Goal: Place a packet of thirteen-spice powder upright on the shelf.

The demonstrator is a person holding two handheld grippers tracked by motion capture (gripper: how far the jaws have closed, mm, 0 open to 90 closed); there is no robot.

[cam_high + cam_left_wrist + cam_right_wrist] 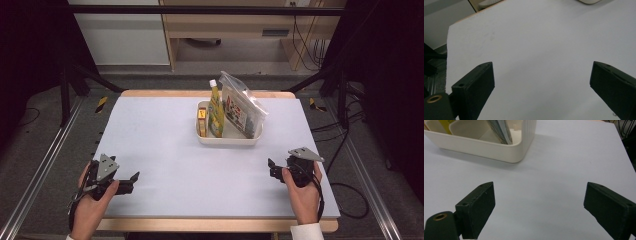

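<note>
A cream bin (228, 139) stands at the far middle of the white table top. In it stand a yellow-green squeeze bottle (215, 111) with a white cap, a small yellow and red box (202, 121), and a clear bag of printed packets (241, 106) leaning right. My left gripper (131, 181) rests low at the near left, open, nothing between its jaws. My right gripper (270, 167) sits at the near right, open and empty. In the right gripper view the bin (499, 147) lies ahead to the upper left of the right gripper (539, 207). The left gripper (541, 85) faces bare table.
The white table top (165, 150) has a wooden edge (210, 225) at the front. Metal rails (35, 170) run along both sides on the floor. A wooden desk frame (240, 30) and cables (345, 150) lie beyond and to the right.
</note>
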